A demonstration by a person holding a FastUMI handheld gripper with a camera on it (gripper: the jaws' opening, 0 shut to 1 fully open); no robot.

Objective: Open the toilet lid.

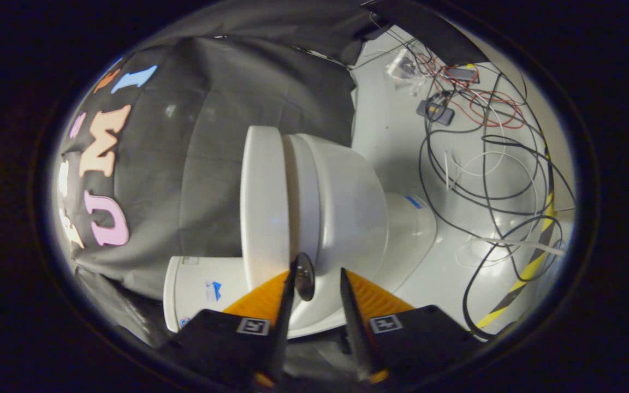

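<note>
A: What takes up the most room?

B: The dark cloth wall (211,136) fills the far side, and a pale floor (391,136) runs beside it. The view is turned on its side, so the floor reads like a wall.

A: And the toilet?

B: A white toilet (342,218) sits in the middle, just ahead of the fingers. Its tank (200,289) is close to the cloth. The lid (262,202) stands a little apart from the seat (303,202), with a narrow gap between them. Whether the lid leans on the tank I cannot tell.

A: What else is on the floor?

B: A loose tangle of cables (489,180), black, white and red, lies beyond the toilet. A yellow-and-black tape strip (533,267) crosses the floor near them.

A: Where is the gripper?

B: The gripper (317,273) is at the toilet's near side, fingers spread with a clear gap and pinching nothing. A small round metal disc (304,275) on the toilet sits just beside one finger; I cannot tell if they touch.
</note>
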